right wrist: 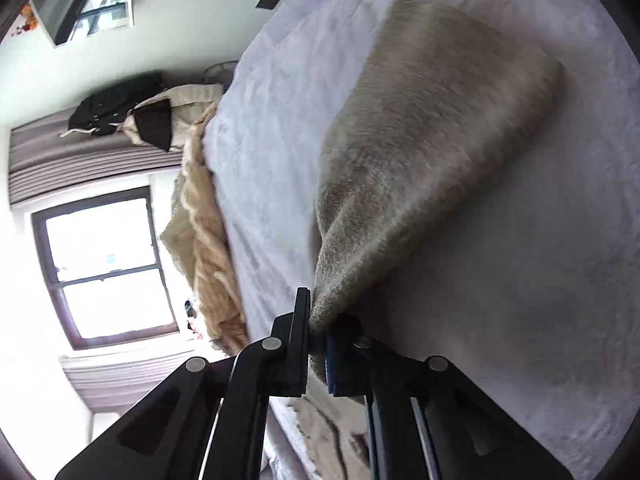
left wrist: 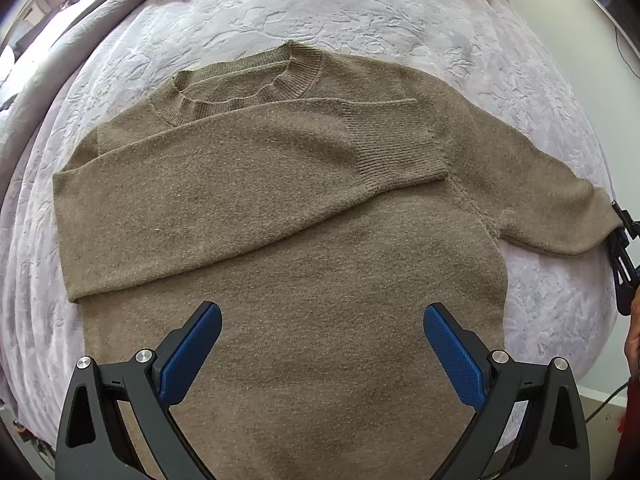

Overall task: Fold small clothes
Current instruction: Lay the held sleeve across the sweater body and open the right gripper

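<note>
The sweater (left wrist: 280, 208) lies flat on the bedspread (left wrist: 520, 80) beneath the left gripper (left wrist: 322, 344), whose jaws hang wide apart and empty above its body; the right gripper (right wrist: 318, 344) is clamped on a sleeve (right wrist: 420, 140) stretching ahead of it

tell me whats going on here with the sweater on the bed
A person is folding an olive sweater laid flat on a lavender bedspread. One sleeve is already folded across the chest. The right gripper is shut on the other sleeve's cuff. The left gripper hangs open over the body.
</note>
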Tool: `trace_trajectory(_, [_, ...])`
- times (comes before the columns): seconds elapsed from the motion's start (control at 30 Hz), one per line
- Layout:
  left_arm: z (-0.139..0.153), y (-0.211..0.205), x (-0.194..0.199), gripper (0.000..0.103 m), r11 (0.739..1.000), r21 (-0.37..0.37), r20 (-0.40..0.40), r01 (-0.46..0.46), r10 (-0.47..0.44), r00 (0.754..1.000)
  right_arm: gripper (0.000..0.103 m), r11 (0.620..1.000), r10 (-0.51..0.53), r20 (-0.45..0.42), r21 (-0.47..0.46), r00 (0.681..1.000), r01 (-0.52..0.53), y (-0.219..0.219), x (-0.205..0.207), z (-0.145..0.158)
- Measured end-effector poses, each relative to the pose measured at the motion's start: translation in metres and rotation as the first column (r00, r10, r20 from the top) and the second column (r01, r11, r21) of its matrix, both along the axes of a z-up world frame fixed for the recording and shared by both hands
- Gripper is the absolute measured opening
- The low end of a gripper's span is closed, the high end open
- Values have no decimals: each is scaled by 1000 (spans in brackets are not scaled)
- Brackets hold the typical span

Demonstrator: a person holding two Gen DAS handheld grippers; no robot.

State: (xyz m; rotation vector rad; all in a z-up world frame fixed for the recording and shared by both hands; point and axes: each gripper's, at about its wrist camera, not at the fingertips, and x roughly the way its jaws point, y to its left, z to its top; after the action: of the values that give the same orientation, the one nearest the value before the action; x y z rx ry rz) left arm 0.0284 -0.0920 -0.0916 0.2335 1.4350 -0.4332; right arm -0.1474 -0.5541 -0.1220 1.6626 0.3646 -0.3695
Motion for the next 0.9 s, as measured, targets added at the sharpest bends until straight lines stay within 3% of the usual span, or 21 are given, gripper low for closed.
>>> trace_trajectory(0.17, [2, 27, 11, 101, 998, -8, 8, -60, 60, 998, 6, 974, 216, 97, -96, 972, -207, 28, 74, 34])
trace_trajectory(0.23, [2, 41, 17, 101, 996, -9, 12, -91, 92, 996, 6, 942, 317, 101, -151, 943, -301, 46, 110, 50])
trace_trajectory(0.33, [2, 66, 24, 101, 989, -13, 13, -148, 148, 989, 7, 862, 475, 76, -237, 876, -447, 85, 170, 70])
trace_trajectory(0.43, [1, 93, 31, 101, 979, -14, 17, -201, 201, 979, 7, 739, 629, 4, -317, 778, -595, 139, 226, 80])
trace_trajectory(0.57, [0, 129, 39, 101, 963, -11, 20, -271, 271, 962, 7, 573, 778, -67, -334, 625, -748, 224, 286, 65])
trace_trajectory(0.7, [-2, 161, 41, 101, 943, -6, 22, -333, 333, 943, 7, 454, 847, -146, -301, 511, -838, 292, 316, 33])
trace_trajectory(0.9, [-13, 198, 38, 101, 919, 2, 6, -395, 395, 919, 7, 316, 883, -279, -238, 376, -918, 350, 329, -16])
